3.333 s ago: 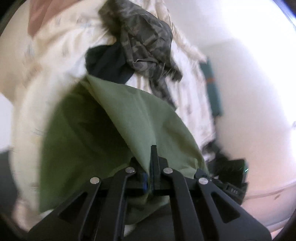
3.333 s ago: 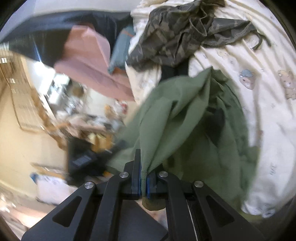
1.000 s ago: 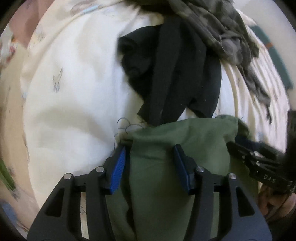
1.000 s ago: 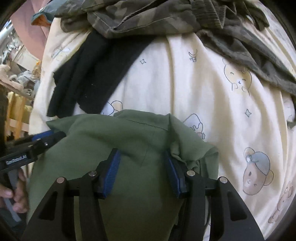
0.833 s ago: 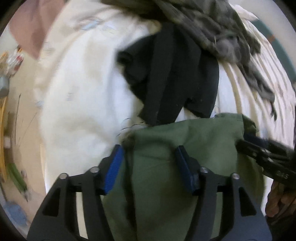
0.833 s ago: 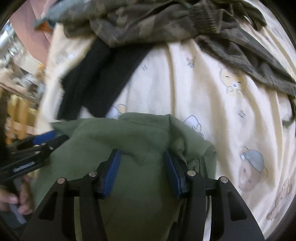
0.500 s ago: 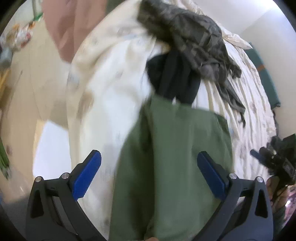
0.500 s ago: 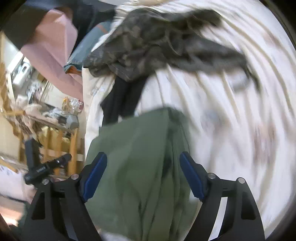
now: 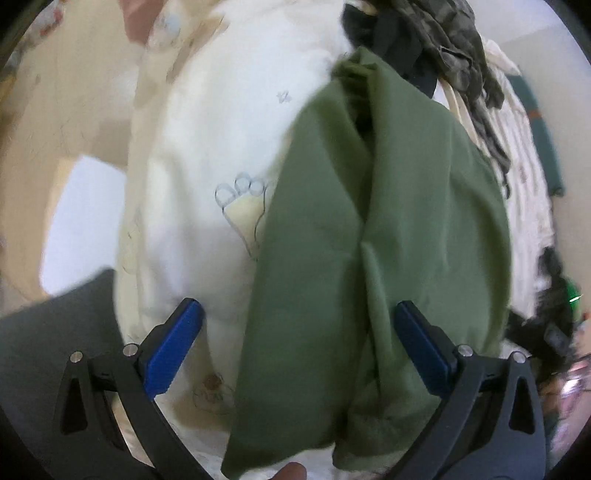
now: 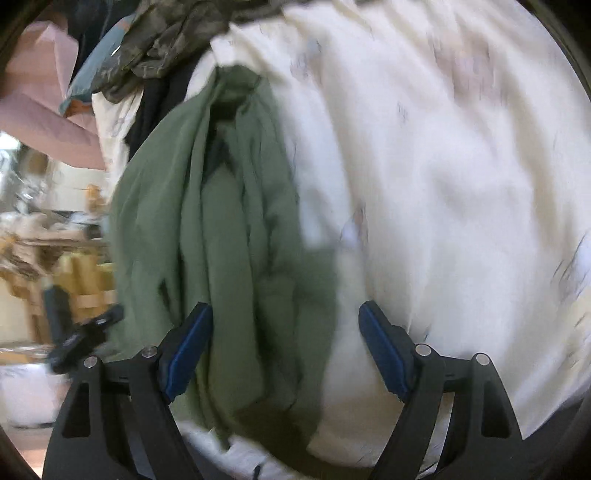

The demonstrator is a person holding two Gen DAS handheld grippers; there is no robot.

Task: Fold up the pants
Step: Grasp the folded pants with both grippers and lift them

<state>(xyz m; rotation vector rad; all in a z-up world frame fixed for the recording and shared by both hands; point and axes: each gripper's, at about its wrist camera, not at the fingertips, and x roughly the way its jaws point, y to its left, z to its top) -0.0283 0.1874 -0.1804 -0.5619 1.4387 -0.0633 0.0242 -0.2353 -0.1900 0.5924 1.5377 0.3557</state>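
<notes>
Lying lengthwise on the bed, green pants (image 9: 376,229) sit beneath both spread-wide, empty hand-held grippers (image 9: 299,343).

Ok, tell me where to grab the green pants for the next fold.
Grip the long green fabric pants at the near end, coming from above with each open claw on a corner; they lie lengthwise as a narrow strip, far end beside the black garment.

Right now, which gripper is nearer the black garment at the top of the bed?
Hard to call; neither is close. The left gripper and right gripper, both open, hang over the green pants' near end; the black garment lies beyond their far end.
</notes>
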